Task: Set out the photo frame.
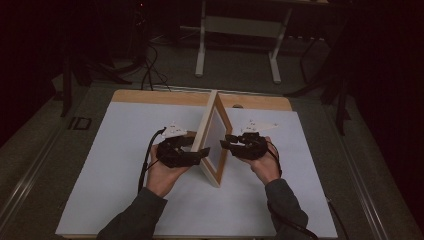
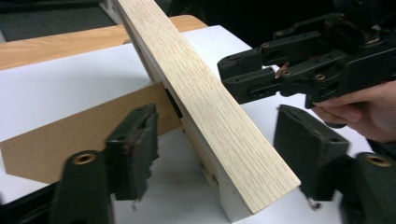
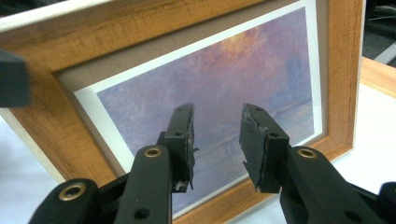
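a: black jaws of the left gripper (image 2: pixel 217 154) sit closest, spread wide either side of the picture frame (image 2: pixel 205 100)'s pale wooden edge, gripping nothing.

b: and the right gripper (image 3: pixel 217 142)?

a: its jaws stand apart with a gap between them, pointed at the glazed front and its purple sunset print (image 3: pixel 233 88). i can't tell whether the tips touch the glass.

b: where is the frame?

a: standing on edge near the middle of the white table (image 1: pixel 115 165), between both hands, with its brown stand flap (image 2: pixel 74 135) swung out behind.

b: how would it handle?

a: stiff wood, probably light, but top-heavy on that narrow edge and easy to tip. the front looks slick and breakable, so i'd pinch the wooden border, not the pane.

b: anything unclear?

a: the flap's hinge is hidden behind the wood, the frame's top is cut off in the right gripper view, and the high view is too dim for detail.
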Demonstrator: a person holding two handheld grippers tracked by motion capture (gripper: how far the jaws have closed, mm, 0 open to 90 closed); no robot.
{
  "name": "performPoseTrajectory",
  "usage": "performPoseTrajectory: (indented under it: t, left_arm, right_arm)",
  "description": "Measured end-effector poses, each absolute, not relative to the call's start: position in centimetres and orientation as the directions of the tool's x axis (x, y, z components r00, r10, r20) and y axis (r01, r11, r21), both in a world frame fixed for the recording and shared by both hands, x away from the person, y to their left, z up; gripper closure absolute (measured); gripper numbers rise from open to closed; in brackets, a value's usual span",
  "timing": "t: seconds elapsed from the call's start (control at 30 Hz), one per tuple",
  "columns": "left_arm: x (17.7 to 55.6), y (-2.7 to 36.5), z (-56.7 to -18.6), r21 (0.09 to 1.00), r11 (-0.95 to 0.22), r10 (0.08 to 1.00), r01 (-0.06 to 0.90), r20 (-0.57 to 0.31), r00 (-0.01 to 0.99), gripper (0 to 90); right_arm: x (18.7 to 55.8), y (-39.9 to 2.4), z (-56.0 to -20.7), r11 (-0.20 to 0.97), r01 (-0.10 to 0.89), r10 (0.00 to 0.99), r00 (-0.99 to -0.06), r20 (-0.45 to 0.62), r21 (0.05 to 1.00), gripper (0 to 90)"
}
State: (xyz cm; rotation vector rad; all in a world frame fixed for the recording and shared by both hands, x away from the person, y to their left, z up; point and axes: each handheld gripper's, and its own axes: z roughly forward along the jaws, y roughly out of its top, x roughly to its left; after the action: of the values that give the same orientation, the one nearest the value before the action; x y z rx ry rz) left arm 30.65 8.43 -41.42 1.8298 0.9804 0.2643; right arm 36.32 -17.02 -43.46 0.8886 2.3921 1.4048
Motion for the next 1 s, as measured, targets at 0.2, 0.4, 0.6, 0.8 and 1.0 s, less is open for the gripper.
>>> performPoseTrajectory:
  t: [0.2,0.4,0.6,0.8,1.0]
  left_arm:
    - [30.5,8.4,-41.7,0.845,-0.167,0.725,0.509,-0.244,0.644,44.9]
    - [30.4,8.3,-41.6,0.833,-0.157,0.723,0.531,-0.269,0.637,49.4]
    - [30.3,8.3,-41.4,0.83,-0.169,0.736,0.532,-0.252,0.628,51.4]
    - [30.4,9.0,-41.3,0.832,-0.165,0.748,0.53,-0.244,0.617,55.1]
    - [30.7,9.9,-41.3,0.831,-0.17,0.75,0.53,-0.24,0.617,58.2]
  right_arm:
    - [36.3,-17.1,-43.2,0.357,0.377,0.603,-0.792,0.097,0.855,64.4]
    - [36.3,-17.1,-43.2,0.345,0.377,0.605,-0.789,0.104,0.859,64.3]
    - [36.3,-17.1,-43.2,0.346,0.377,0.608,-0.787,0.1,0.859,64.2]
    - [36.3,-17.3,-43.2,0.341,0.379,0.614,-0.783,0.102,0.86,63.9]
    - [36.4,-17.3,-43.4,0.347,0.384,0.616,-0.781,0.1,0.856,63.4]
